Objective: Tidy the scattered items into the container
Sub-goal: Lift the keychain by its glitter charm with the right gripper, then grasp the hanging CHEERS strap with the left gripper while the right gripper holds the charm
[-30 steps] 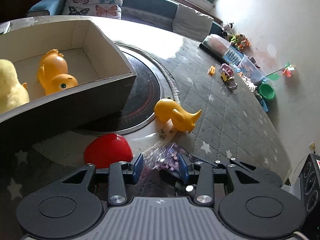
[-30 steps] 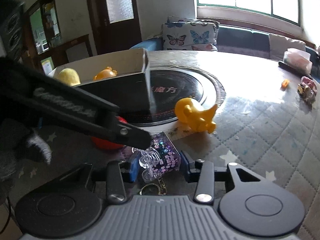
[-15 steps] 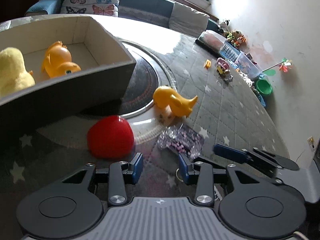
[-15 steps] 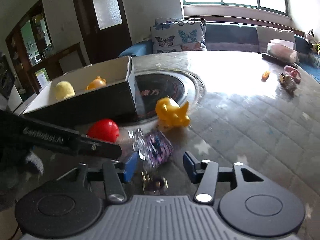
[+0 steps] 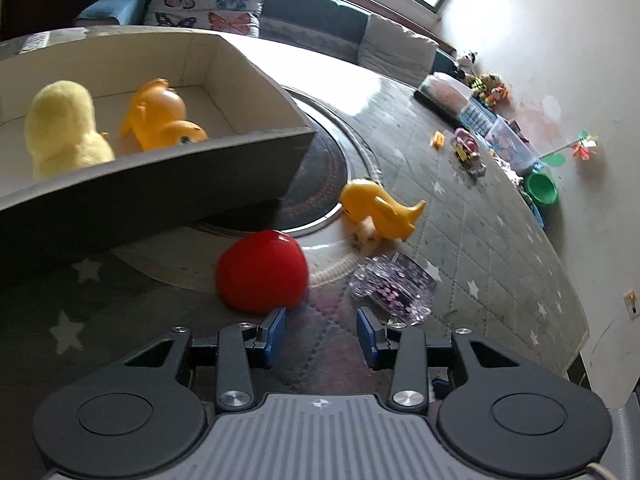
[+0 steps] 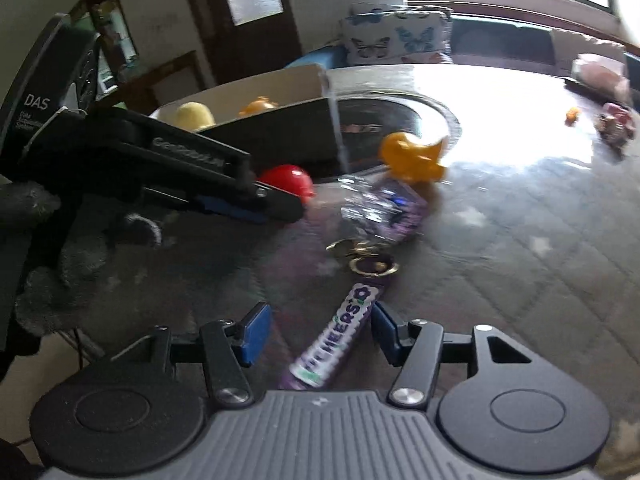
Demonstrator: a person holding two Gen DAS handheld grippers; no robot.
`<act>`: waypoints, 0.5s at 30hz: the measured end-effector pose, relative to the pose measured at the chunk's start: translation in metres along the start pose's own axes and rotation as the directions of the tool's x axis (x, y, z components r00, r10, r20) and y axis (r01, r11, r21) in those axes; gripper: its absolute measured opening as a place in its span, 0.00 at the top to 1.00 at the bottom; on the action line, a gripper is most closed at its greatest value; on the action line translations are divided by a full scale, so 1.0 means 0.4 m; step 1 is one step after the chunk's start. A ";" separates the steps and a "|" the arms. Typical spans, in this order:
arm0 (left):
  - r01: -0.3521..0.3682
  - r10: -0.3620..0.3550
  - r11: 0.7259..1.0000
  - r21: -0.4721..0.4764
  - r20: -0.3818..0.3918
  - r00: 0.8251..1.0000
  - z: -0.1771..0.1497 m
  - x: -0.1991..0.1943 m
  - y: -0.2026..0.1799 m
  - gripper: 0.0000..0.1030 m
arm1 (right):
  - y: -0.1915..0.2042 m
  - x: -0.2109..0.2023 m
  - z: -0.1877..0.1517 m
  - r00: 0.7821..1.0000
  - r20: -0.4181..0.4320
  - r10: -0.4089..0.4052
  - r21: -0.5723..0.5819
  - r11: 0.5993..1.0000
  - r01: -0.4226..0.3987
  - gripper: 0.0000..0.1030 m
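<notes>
A cardboard box [image 5: 224, 148] [image 6: 280, 128] holds a yellow plush chick [image 5: 64, 128] and an orange toy duck [image 5: 160, 120]. In front of it on the table lie a red ball [image 5: 262, 270] [image 6: 288, 180], a yellow plastic toy [image 5: 380, 210] [image 6: 412, 156] and a clear glittery purple charm [image 5: 394, 290] [image 6: 380, 208] with a key ring and purple strap [image 6: 340, 336]. My left gripper [image 5: 322, 330] [image 6: 256, 204] is open, just short of the red ball. My right gripper [image 6: 318, 332] is open, with the strap lying loose between its fingers.
A dark round disc [image 5: 320, 176] is set in the quilted table top under the box. Small toys [image 5: 466, 150] lie at the table's far edge. Clear bins [image 5: 508, 144] and a green bowl [image 5: 540, 188] are by the wall, a sofa with butterfly cushions [image 5: 208, 0] behind.
Both grippers have drawn back from the glittery charm, which now lies on the table with its strap stretched toward my right gripper. The left gripper has swung toward the red ball.
</notes>
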State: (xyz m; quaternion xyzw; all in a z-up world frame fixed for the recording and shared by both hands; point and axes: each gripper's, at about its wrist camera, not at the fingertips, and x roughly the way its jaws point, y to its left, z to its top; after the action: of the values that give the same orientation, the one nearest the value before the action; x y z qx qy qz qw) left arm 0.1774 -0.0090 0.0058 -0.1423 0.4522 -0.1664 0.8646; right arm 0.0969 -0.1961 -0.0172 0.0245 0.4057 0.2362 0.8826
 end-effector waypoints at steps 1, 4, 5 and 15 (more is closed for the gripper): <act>-0.003 0.003 1.000 -0.005 0.005 1.000 0.001 -0.004 0.006 0.60 | 0.005 0.009 0.006 1.000 0.002 0.017 0.000 1.000 -0.017 0.44; -0.012 0.012 1.000 -0.022 0.019 1.000 0.006 -0.015 0.023 0.60 | 0.010 0.024 0.023 0.999 0.013 0.038 0.000 0.999 -0.038 0.45; -0.014 0.014 1.000 -0.021 0.021 1.000 0.006 -0.018 0.026 0.60 | 0.006 0.020 0.026 0.999 0.019 0.028 0.001 1.000 -0.028 0.45; 0.049 -0.049 0.990 0.135 -0.003 0.999 -0.026 -0.024 -0.023 0.60 | -0.043 -0.027 0.064 0.994 0.083 -0.073 0.009 0.997 0.072 0.45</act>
State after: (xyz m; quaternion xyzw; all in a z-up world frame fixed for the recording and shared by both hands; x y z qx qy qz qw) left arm 0.1623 -0.0141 0.0109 -0.0942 0.4363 -0.2179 0.8679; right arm 0.1161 -0.2123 0.0034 0.0220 0.3700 0.2015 0.9067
